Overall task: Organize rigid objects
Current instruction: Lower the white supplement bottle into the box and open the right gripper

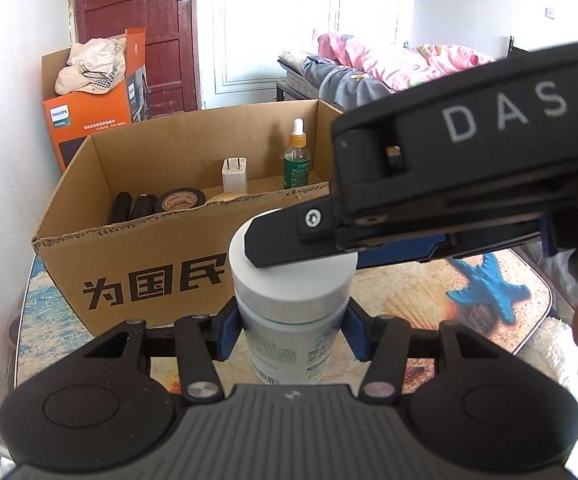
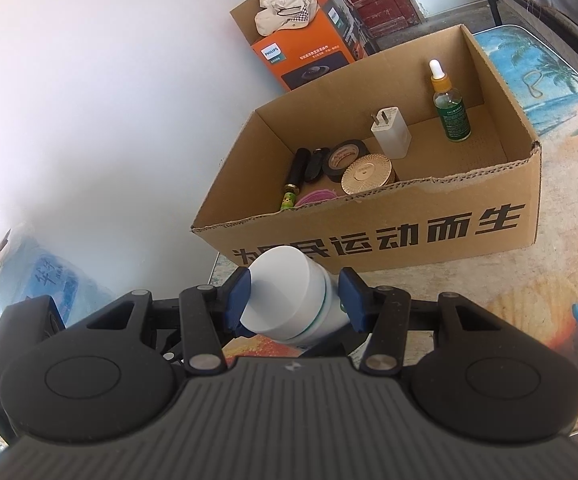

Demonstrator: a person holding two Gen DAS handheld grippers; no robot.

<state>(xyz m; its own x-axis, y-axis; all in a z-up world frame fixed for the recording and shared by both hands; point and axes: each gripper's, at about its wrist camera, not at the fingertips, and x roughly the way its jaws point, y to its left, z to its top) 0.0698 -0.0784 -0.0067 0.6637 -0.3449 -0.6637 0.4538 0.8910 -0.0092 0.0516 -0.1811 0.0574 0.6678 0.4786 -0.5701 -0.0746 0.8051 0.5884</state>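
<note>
Left wrist view shows a white plastic bottle standing upright, its long axis vertical and its broad white cap on top, the left gripper clenched on its labelled body with blue pads either side; the right gripper grasps the cap, one black finger lying across the cap's top. Right wrist view puts the bottle just before the corrugated cardboard box on a beach-print tabletop; inside stand a glass dropper bottle and a white charger, beside a black tape roll and a ribbed gold round case; a white wall, a red wooden door and a bed with pink bedding lie behind.
</note>
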